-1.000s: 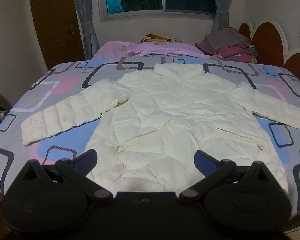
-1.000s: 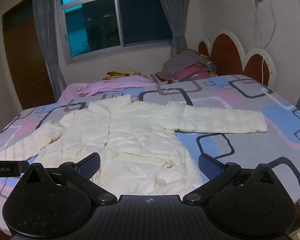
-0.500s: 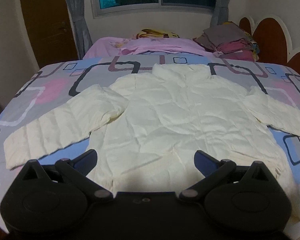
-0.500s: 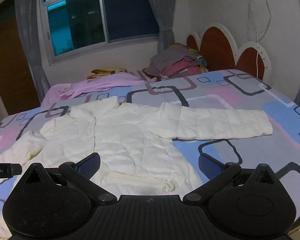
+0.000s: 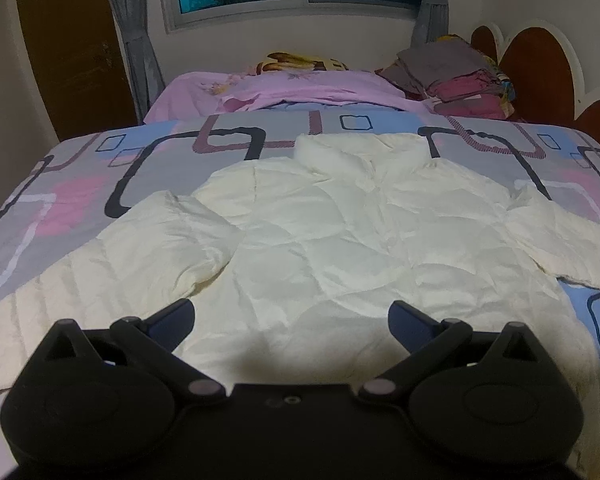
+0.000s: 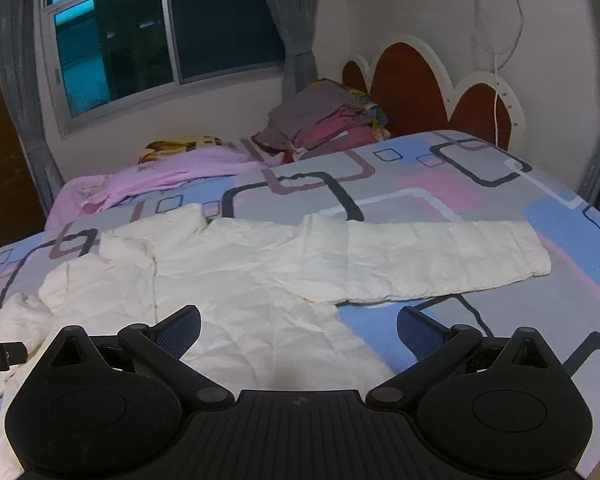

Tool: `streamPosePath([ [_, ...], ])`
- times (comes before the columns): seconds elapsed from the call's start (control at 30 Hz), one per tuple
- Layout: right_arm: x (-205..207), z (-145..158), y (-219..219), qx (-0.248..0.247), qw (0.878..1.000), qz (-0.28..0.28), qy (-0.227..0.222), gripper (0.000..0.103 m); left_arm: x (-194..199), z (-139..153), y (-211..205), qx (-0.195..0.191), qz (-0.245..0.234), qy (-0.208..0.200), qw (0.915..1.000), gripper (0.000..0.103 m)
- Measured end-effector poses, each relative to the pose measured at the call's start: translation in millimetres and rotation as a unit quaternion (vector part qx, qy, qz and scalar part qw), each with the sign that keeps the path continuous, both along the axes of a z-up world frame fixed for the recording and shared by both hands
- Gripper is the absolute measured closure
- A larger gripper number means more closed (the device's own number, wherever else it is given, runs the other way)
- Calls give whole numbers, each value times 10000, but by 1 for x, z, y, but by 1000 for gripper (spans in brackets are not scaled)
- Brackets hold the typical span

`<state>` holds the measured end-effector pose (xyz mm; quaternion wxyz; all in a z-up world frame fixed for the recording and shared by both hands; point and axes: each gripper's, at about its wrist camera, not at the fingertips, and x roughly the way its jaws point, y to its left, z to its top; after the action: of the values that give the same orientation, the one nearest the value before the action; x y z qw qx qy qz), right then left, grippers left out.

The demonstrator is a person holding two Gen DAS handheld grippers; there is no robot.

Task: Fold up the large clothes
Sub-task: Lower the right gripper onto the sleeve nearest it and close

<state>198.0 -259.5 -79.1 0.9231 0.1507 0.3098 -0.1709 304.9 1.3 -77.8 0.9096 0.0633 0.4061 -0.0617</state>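
A cream quilted jacket lies flat on the patterned bed, sleeves out. The left hand-held gripper and right hand-held gripper hover spread and empty. Folding seems unstarted; next, pinch a sleeve inward.

Bed with grey, pink and blue patterned cover. Directly on it: cream puffer jacket flat, sleeves spread; pink blanket at far edge; stacked folded clothes near headboard.
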Motion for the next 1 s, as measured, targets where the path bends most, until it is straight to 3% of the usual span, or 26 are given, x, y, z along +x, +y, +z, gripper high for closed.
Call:
streamPosePath([
  [0.6, 53, -61, -151, 175, 9995, -64, 272, 0, 44, -26, -77, -155, 439, 62, 9989, 0],
  [1.0, 54, -119, -248, 424, 9918, -970, 722, 1, 67, -45, -125, 207, 328, 21, 9992, 0],
])
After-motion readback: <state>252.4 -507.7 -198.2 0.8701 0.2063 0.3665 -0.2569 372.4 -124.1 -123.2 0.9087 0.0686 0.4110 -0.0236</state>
